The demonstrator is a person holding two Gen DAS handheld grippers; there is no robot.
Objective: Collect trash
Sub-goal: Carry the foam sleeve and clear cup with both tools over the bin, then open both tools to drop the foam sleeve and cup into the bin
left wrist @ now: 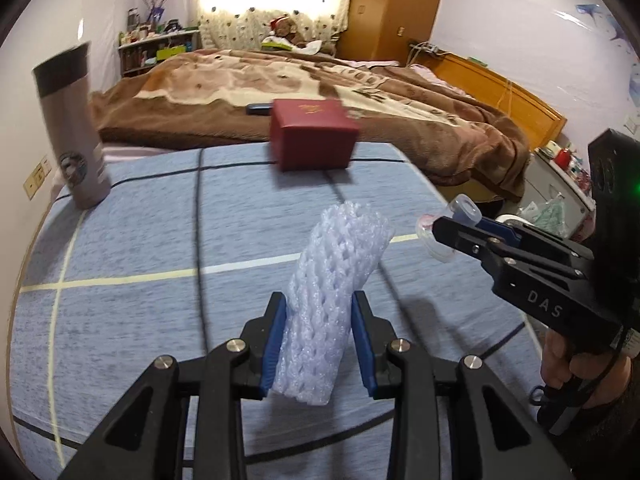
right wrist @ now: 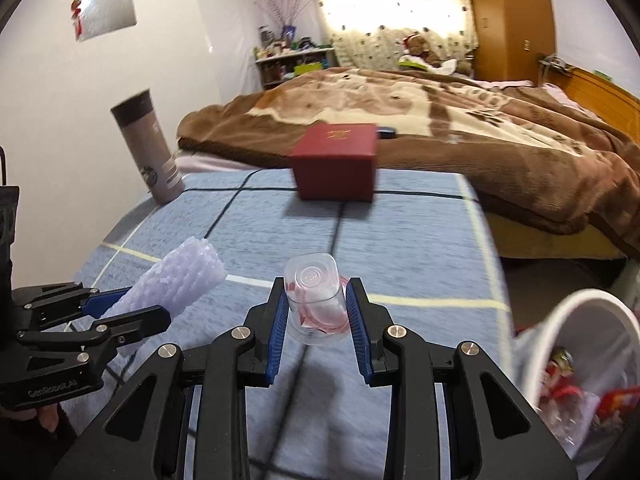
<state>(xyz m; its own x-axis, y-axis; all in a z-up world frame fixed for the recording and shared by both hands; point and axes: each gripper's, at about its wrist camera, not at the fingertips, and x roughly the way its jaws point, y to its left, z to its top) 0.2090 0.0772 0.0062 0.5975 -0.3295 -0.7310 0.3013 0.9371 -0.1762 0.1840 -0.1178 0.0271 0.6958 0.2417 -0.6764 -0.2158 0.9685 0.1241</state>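
A white foam net sleeve [left wrist: 336, 292] stands tilted between the blue pads of my left gripper [left wrist: 320, 336], which is shut on it above the blue-grey tablecloth [left wrist: 140, 240]. The same sleeve [right wrist: 180, 284] and left gripper [right wrist: 124, 312] show at the left of the right wrist view. My right gripper [right wrist: 318, 312] is shut on a small clear plastic bottle [right wrist: 316, 300] with red and white scraps inside, held upside down over the cloth. From the left wrist view that bottle [left wrist: 452, 228] sticks out of the right gripper [left wrist: 472, 232] at the right.
A dark red box [left wrist: 314, 138] sits near the table's far edge and a grey tumbler [left wrist: 72, 128] stands at far left. A white trash bin [right wrist: 580, 372] with wrappers inside stands right of the table. A bed with a brown blanket [right wrist: 400, 112] lies beyond.
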